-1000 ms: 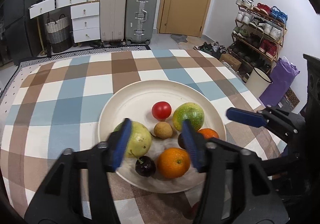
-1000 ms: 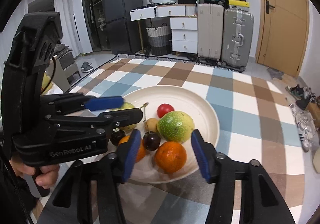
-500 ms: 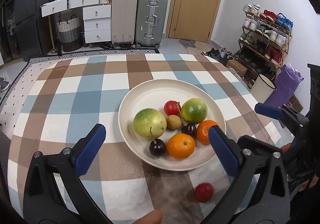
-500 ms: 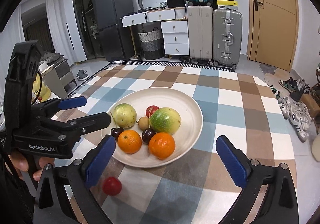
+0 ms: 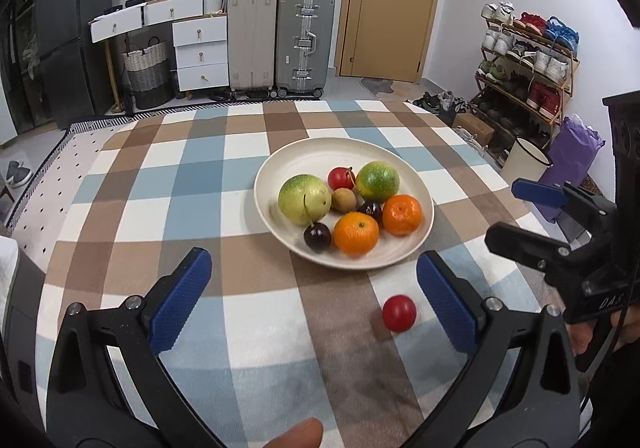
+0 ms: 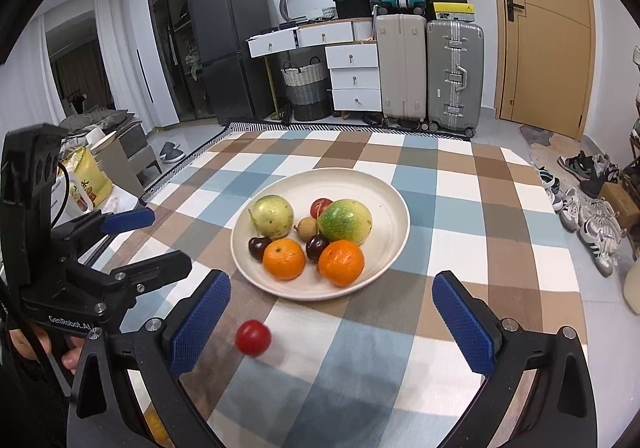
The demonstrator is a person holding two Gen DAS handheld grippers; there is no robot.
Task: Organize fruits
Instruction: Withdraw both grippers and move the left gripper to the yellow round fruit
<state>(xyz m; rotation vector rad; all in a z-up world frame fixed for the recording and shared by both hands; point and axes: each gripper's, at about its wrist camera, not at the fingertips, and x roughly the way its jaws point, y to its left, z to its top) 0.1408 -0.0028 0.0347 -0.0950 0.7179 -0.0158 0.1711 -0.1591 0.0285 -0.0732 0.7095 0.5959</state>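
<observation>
Fruit sits almost all on the plate [image 5: 424, 224] in the middle of the checked tablecloth [image 5: 192, 176]: two green-yellow round fruits [image 5: 305, 199], two oranges [image 5: 356, 234], two dark cherries [image 5: 317, 237], a small brown fruit [image 5: 345, 200] and a red tomato [image 5: 339, 178] behind them, packed touching one another. One more small red tomato [image 6: 253, 337] lies alone on the cloth, off the plate on our near side.

We hold both tools empty. The left gripper [image 5: 314, 300] is spread wide above the cloth, with the stray tomato just inside its right finger. The right gripper [image 6: 330, 320] is spread as wide, the tomato near its left finger.

Our worry is that stray tomato. It is round and smooth, so a finger that nudges it before closing could send it rolling toward the table edge. A hard squeeze might split it. Both tools hang close over the same spot, so they could knock together. Dropped onto the crowded pile, the tomato could also bounce off, or push a cherry over the rim.
</observation>
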